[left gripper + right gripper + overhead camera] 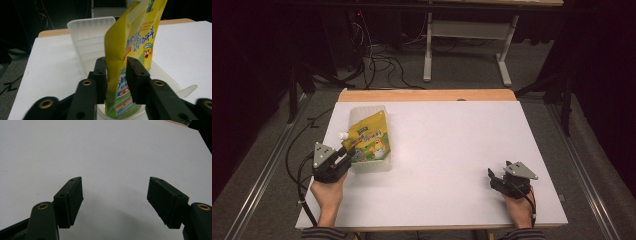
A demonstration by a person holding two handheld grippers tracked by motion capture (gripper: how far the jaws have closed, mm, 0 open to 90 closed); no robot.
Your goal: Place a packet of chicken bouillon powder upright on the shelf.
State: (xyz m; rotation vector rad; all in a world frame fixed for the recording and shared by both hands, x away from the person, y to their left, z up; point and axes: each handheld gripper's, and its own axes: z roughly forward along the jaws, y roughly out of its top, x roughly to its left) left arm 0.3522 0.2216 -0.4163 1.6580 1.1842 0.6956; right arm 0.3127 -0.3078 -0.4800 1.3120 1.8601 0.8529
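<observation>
Your left gripper (346, 158) sits at the near left of the white table (452, 150), its nose at the near end of the clear ribbed plastic tub (368, 111). In the left gripper view the yellow printed refill pouch with a white spout (132, 47) stands upright between your two black jaws, its bottom edge down inside the tub (92, 35). The jaws are set a little apart: the left one lies close along the pouch's side fold, the right one sits in front of the printed face with a sliver of room, so they bracket the pouch rather than clamp it. From the high view the pouch (371, 137) leans over the tub, spout towards the left edge of the table

Your right gripper (499, 178) rests at the near right of the table, well apart from the tub. In the right gripper view its jaws stand wide apart over bare white tabletop (105, 150), with nothing between them
</observation>
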